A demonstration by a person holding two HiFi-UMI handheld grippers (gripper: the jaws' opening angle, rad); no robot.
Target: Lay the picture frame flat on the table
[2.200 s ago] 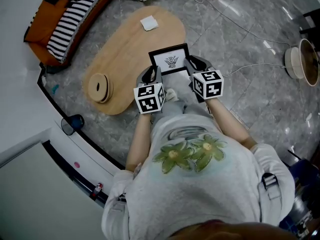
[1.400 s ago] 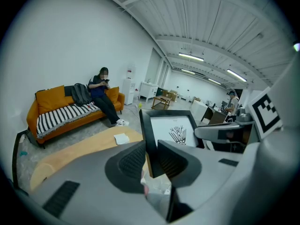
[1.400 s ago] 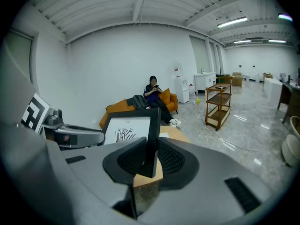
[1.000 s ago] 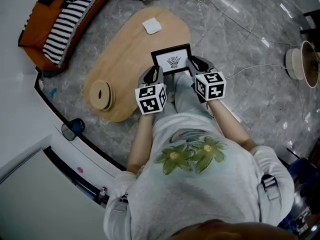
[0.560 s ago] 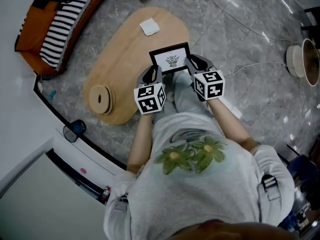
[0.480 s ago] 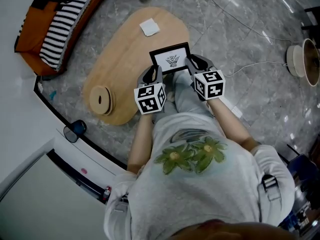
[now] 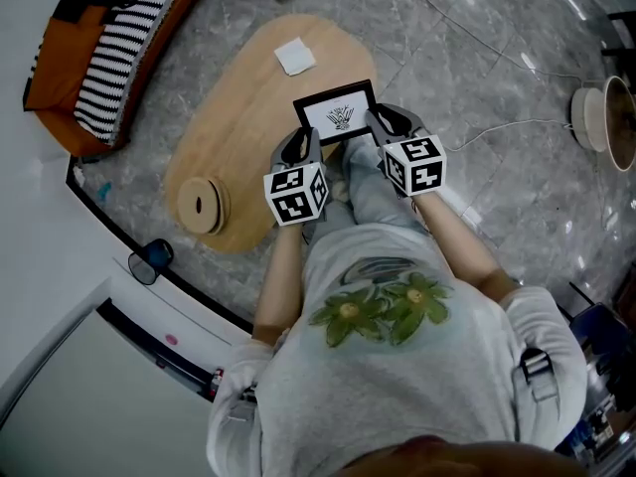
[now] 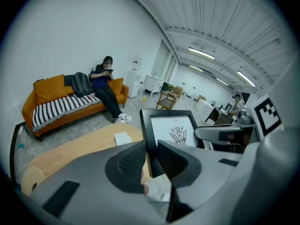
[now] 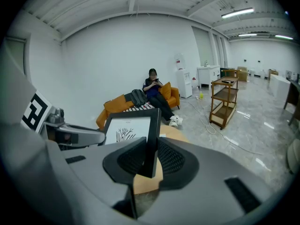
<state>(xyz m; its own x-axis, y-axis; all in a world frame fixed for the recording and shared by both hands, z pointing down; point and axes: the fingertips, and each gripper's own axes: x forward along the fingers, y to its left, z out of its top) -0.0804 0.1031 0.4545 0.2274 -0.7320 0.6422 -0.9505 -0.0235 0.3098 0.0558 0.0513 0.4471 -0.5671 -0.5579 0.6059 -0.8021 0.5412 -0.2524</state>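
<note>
Only gripper views: frame (image 8: pixel 171 130) clamped (L+R).

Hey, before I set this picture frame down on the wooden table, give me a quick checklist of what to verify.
1. The left gripper clamps the picture frame by its left edge: ok.
2. The right gripper clamps its right edge: ok.
3. Frame wholly above the table: cannot tell; it overlaps the near end.
4. Landing spot free of the white square and the round wooden disc: ok, both lie apart.
5. Frame flat on the table: not ok, held up off it.
</note>
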